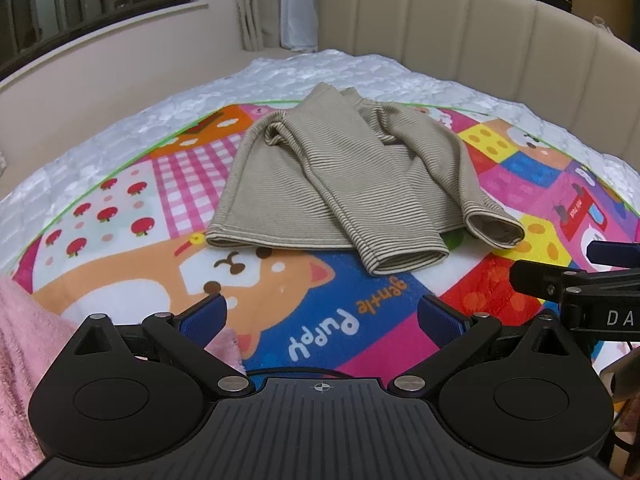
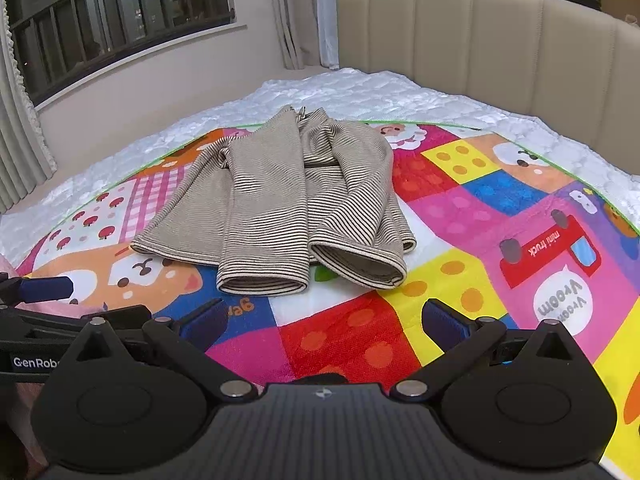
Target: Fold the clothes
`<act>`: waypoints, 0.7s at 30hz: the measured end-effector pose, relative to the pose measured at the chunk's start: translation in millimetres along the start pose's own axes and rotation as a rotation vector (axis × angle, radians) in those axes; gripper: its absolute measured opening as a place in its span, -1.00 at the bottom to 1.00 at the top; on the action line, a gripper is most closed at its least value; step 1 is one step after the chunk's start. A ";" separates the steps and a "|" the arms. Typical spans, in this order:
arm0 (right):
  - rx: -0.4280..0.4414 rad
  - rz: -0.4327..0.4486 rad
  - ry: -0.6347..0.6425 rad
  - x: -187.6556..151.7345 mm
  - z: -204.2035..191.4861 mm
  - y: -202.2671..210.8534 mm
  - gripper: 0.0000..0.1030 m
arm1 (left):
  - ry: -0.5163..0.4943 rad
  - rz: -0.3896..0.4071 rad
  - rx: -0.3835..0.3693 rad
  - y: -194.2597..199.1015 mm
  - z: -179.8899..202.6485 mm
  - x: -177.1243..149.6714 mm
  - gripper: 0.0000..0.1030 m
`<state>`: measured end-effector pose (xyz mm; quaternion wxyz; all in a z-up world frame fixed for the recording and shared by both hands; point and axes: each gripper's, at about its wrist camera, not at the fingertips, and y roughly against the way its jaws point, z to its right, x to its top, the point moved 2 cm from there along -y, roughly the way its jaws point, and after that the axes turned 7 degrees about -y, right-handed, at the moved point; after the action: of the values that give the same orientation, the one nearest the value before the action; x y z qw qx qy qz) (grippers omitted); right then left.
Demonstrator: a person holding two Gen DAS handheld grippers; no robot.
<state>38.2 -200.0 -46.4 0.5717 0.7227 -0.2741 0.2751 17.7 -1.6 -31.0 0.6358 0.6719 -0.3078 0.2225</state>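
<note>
A beige striped long-sleeved top (image 1: 320,176) (image 2: 280,200) lies flat on a colourful cartoon play mat (image 1: 280,312) (image 2: 460,220), both sleeves folded in over the body with cuffs toward me. My left gripper (image 1: 322,316) hovers open above the mat, short of the top's hem, nothing between its blue pads. My right gripper (image 2: 324,320) is also open and empty, just in front of the cuffs. Each gripper shows at the edge of the other's view: the right gripper (image 1: 576,284) at the left view's right edge, the left gripper (image 2: 44,312) at the right view's left edge.
The mat covers a white quilted mattress (image 1: 312,76) (image 2: 360,88). A beige padded headboard (image 1: 460,28) (image 2: 500,40) stands behind, with potted plants and a plush toy on top. A wall with a barred window (image 2: 100,20) is on the left. A pink fluffy blanket (image 1: 20,380) lies at near left.
</note>
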 end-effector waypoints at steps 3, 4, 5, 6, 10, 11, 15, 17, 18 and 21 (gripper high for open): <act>-0.001 -0.001 0.001 -0.6 0.3 -0.2 1.00 | 0.002 -0.004 -0.002 -0.6 -0.6 0.0 1.00; -0.001 -0.002 0.001 -0.7 0.3 -0.2 1.00 | 0.002 -0.005 -0.002 -0.8 -0.7 0.0 1.00; -0.001 -0.002 0.001 -0.7 0.3 -0.3 1.00 | 0.003 -0.006 -0.003 -1.0 -0.9 0.0 1.00; -0.001 -0.003 0.001 -0.7 0.4 -0.3 1.00 | 0.003 -0.007 -0.003 -1.2 -1.0 0.1 1.00; -0.001 -0.005 0.002 -0.9 0.5 -0.4 1.00 | 0.005 -0.011 -0.006 -1.9 -1.6 0.2 1.00; -0.002 -0.005 0.002 -1.0 0.6 -0.5 1.00 | 0.005 -0.012 -0.006 -1.9 -1.6 0.2 1.00; -0.002 -0.007 0.003 -1.3 0.5 -0.7 1.00 | 0.005 -0.015 -0.007 -2.1 -1.3 0.0 1.00; -0.003 -0.007 0.003 -1.6 0.3 -0.9 1.00 | 0.006 -0.016 -0.008 -2.3 -1.1 -0.1 1.00; -0.003 -0.008 0.003 -1.8 0.3 -1.1 1.00 | 0.006 -0.017 -0.008 -2.3 -1.0 -0.2 1.00; -0.003 -0.008 0.004 -2.2 -0.1 -0.8 1.00 | 0.006 -0.019 -0.009 -2.5 -0.8 -0.4 1.00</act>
<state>37.2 -199.6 -48.6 0.5746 0.7221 -0.2705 0.2741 19.3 -0.8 -32.9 0.6417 0.6714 -0.3006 0.2170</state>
